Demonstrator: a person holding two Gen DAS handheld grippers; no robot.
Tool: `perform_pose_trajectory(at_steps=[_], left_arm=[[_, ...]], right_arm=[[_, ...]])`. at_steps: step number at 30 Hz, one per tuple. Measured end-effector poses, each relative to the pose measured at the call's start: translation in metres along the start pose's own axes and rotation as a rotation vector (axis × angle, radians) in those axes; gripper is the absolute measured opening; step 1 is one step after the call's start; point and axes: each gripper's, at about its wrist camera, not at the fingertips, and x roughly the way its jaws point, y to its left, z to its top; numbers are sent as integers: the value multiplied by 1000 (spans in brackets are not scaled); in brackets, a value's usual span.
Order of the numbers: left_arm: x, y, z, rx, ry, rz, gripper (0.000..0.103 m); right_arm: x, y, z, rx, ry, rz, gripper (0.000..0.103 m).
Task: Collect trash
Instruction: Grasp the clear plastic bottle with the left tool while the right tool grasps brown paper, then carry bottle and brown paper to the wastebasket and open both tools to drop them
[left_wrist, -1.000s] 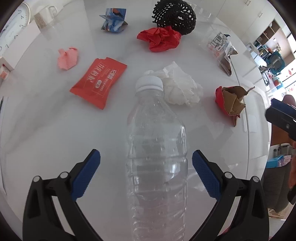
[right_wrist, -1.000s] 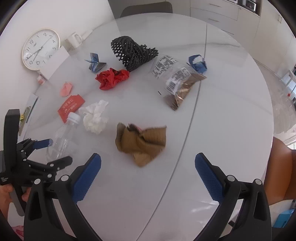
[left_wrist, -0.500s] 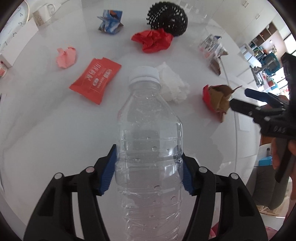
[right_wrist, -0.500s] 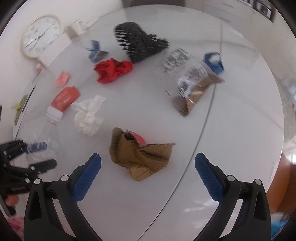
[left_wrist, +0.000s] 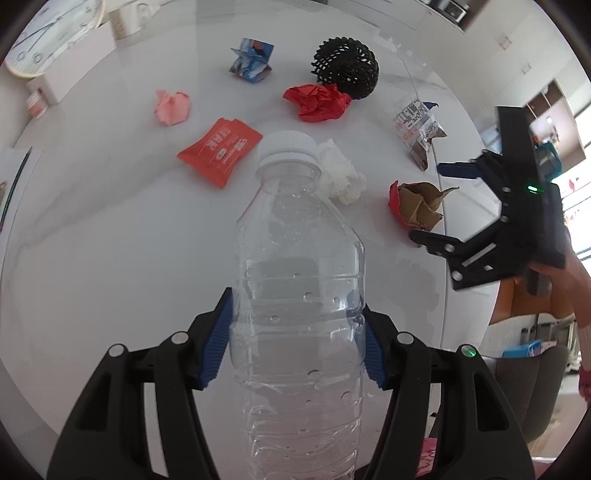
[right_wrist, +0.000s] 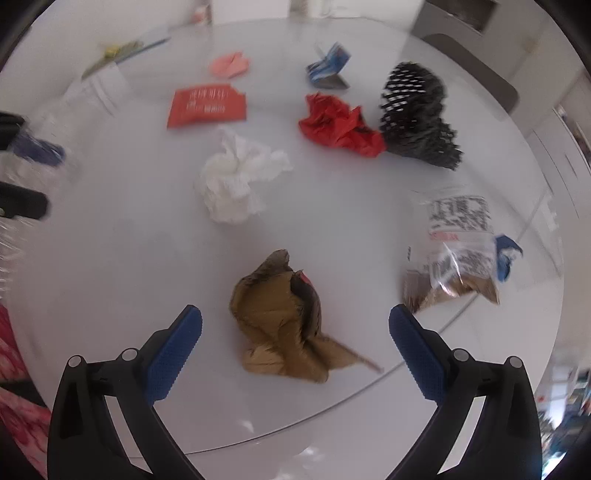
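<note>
My left gripper (left_wrist: 297, 341) is shut on a clear plastic bottle (left_wrist: 297, 280) with a white cap and holds it above the white table (left_wrist: 110, 258). My right gripper (right_wrist: 295, 354) is open, hovering just in front of a crumpled brown paper bag (right_wrist: 284, 314), which also shows in the left wrist view (left_wrist: 415, 203). The right gripper also shows in the left wrist view (left_wrist: 443, 203), at the right. A white tissue wad (right_wrist: 236, 184) lies beyond the bag.
On the table lie a red sachet (right_wrist: 207, 107), pink paper (right_wrist: 229, 64), red crumpled paper (right_wrist: 340, 123), black foam netting (right_wrist: 417, 114), a blue-printed wrapper (right_wrist: 328, 70) and a clear snack bag (right_wrist: 454, 251). A clock (left_wrist: 48, 37) and mug (left_wrist: 129, 18) stand at the back.
My left gripper closed on the bottle and lifted it. My right gripper swung over and moved close to the brown paper bag, staying open.
</note>
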Motion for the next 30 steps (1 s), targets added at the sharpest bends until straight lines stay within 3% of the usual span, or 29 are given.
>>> perform_pose_trajectory(at_steps=[3,6,11,16,24,30], left_arm=[[-5,-2,-10,-15,-14,8,59],[-9,-5,-17,-24,-21,10,59],[-15,-15,-23,4,-29,9,59],[-25,-43,-22,90,-39,-23,59],[-34,-128,-35,289,-26,-164,59],[-27,-193,-58,391,13,-250,59]], right_arm=[[9,-2,0,-17,32,27,76],[12,-2,-1,-13,44,43,50],[1,-10,-15,77,15,59,50],[-48,-21,-56,281,-66,81,50],[-146,-17,-173,624,-140,5,50],[-176,15,-258,749,-133,-30,50]])
